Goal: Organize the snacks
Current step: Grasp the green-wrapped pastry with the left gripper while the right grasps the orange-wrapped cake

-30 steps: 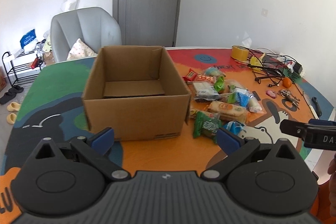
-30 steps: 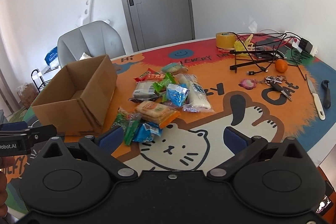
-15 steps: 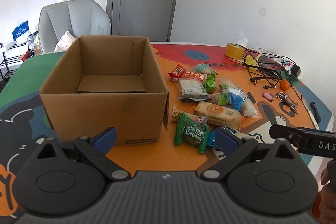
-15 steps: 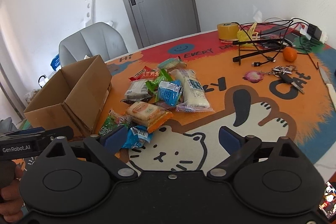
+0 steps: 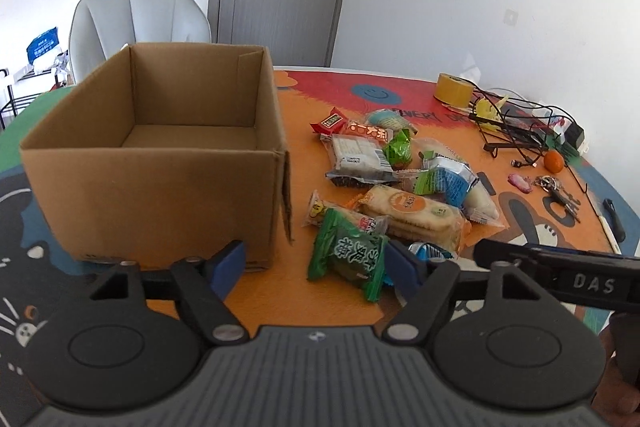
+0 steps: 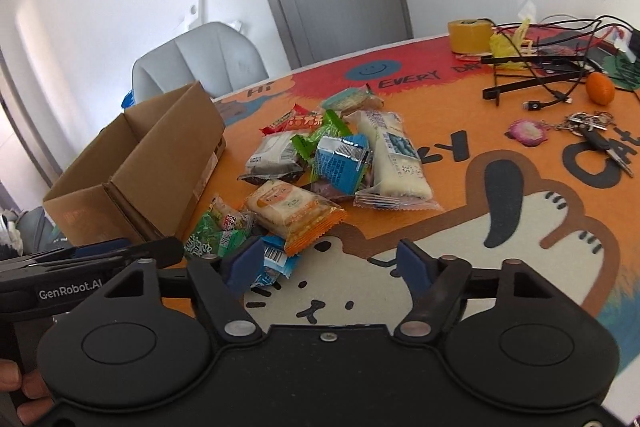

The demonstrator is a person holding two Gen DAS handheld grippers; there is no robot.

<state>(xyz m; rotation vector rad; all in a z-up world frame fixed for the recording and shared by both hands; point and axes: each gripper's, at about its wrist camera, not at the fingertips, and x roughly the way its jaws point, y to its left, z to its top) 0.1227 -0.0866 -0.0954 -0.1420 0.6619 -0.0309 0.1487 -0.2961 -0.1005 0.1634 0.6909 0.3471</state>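
An empty open cardboard box [image 5: 160, 187] stands on the table's left side, also seen as the box [image 6: 132, 179] in the right wrist view. To its right lies a pile of snack packets: a green packet [image 5: 348, 255], an orange cracker packet [image 5: 412, 215] and a blue packet [image 5: 444, 179]. My left gripper [image 5: 316, 265] hovers low before the box's near corner. Its jaws are closing, and the green packet lies just ahead between the pads, untouched. My right gripper [image 6: 328, 265] is also closing with nothing gripped. A small blue packet [image 6: 274, 265] lies by its left pad.
At the far right are a yellow tape roll [image 5: 454, 89], tangled black cables [image 5: 516, 131], an orange [image 5: 554, 161] and keys [image 6: 600, 131]. A grey chair [image 5: 136, 23] stands behind the box. The table edge curves close on the right.
Both grippers have moved forward and down toward the snack pile, so box and packets look larger. Both pairs of jaws have narrowed.
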